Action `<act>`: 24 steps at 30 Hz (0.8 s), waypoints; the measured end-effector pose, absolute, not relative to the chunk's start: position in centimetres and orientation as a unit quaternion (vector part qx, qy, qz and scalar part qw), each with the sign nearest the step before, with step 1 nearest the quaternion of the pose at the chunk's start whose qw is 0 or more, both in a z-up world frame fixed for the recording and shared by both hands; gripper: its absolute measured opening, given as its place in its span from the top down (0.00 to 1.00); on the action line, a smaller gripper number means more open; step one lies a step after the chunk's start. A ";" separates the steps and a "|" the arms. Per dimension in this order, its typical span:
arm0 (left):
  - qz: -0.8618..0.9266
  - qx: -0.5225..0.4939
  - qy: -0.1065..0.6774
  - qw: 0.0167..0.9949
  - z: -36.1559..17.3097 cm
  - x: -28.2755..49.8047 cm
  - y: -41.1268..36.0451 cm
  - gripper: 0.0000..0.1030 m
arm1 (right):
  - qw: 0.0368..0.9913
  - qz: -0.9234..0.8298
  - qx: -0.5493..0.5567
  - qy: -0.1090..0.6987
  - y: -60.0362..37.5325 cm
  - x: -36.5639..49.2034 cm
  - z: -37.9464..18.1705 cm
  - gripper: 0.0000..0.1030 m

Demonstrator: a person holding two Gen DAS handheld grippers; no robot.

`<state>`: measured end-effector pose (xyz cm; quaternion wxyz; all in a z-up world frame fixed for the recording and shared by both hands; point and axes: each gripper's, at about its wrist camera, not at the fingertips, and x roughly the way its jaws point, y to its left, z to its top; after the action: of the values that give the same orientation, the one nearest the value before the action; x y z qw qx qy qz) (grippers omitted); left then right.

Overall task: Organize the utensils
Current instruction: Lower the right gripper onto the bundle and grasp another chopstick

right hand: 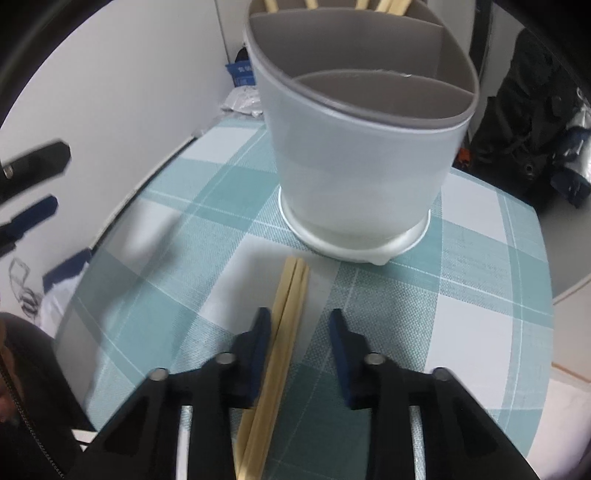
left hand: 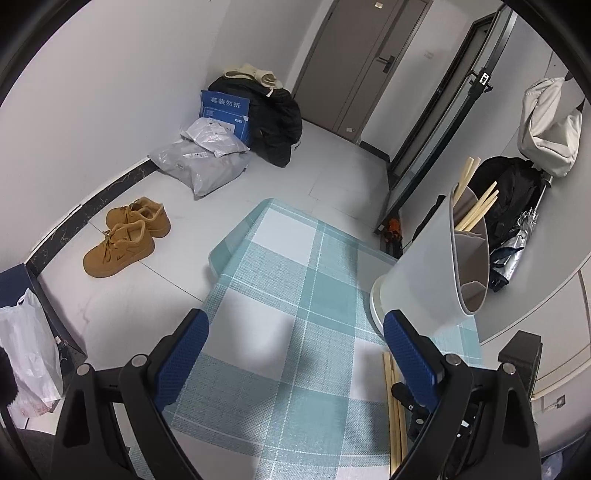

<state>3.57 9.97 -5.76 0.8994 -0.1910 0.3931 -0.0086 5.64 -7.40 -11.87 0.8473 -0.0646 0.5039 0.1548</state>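
Left tongs (left hand: 295,339) wide, right tongs (right hand: 301,328) parted around flat-lying wooden chopsticks (right hand: 286,295), frosted plastic holder (right hand: 358,155).

A: The chopsticks on the cloth (right hand: 284,325) run out past the bottom edge of the right wrist view — their near ends can't be seen.

B: Same in the left wrist view; the right gripper (left hand: 413,406) covers part of them. And the holder (right hand: 364,147)?

A: Its top is cut off by the upper edge, so the chopsticks inside (right hand: 388,5) show only as stubs. How many stand there — can't tell.

B: The left gripper (right hand: 29,192) at that view's left edge is smeared, and the frame cuts it off.
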 end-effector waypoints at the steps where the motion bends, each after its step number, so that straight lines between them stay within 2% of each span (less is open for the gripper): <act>1: -0.009 -0.191 0.393 0.900 -5.8 3.6 10.0 0.10 | 0.848 0.157 -0.065 0.502 -7.4 5.5 -11.9 0.84; 2: -0.009 -0.191 0.393 0.899 -5.7 3.6 10.0 0.10 | 0.848 0.158 -0.067 0.502 -7.4 5.3 -11.9 0.90; 5: -0.010 -0.191 0.394 0.899 -5.8 3.7 10.0 0.10 | 0.847 0.164 -0.067 0.501 -7.7 4.8 -11.7 0.98; 14: -0.012 -0.186 0.402 0.897 -6.0 3.6 9.6 0.10 | 0.846 0.150 -0.044 0.510 -10.7 3.4 -10.9 1.00; 24: -0.004 -0.191 0.408 0.893 -6.3 3.5 9.9 0.10 | 0.838 0.155 -0.015 0.523 -10.7 5.9 -11.1 0.96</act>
<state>3.51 9.87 -6.33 0.8929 -0.1910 0.4076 -0.0036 5.89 -10.72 -11.10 0.8380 -0.0150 0.5229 0.1549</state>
